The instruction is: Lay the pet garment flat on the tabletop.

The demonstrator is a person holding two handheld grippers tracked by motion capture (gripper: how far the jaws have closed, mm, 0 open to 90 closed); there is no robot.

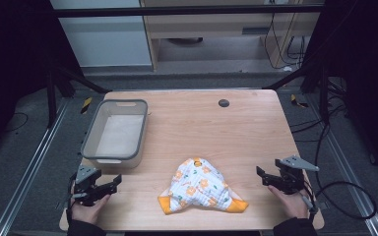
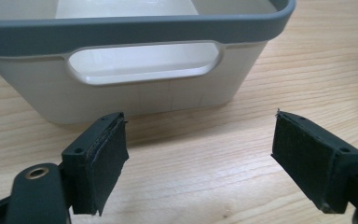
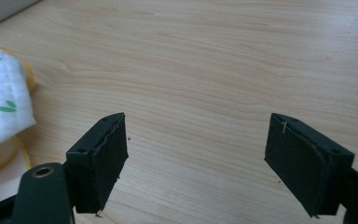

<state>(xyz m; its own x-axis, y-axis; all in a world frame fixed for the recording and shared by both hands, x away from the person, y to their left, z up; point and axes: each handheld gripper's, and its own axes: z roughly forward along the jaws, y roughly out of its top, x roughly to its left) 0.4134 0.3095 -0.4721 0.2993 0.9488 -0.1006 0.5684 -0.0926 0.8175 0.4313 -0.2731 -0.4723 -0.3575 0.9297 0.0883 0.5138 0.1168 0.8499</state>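
A soft cloth [image 1: 202,188] lies bunched up on the wooden desk [image 1: 216,128], close to the middle of the near edge. It is white and quilted, with little orange and green pictures and orange trim at its corners. It makes a lumpy heap with two points sticking out along the near edge.

The left gripper [image 1: 109,183] sits near the desk's near left corner. Its jaws are spread wide with nothing between them. In the left gripper view the left gripper [image 2: 200,158] has flat black pads [image 2: 109,156] that look rough and a bit frayed. Just ahead of it stands a plastic bin [image 1: 114,132] with pale see-through walls, a grey rounded rim and a long handle hole. The bin is by the left edge of the desk.

The right gripper [image 1: 263,176] sits near the near right corner, and its jaws are spread wide too, holding nothing. The cloth lies between the two grippers, apart from both.

The far half of the desk is smooth bare wood, with a small dark round cap [image 1: 224,103] near the far edge.
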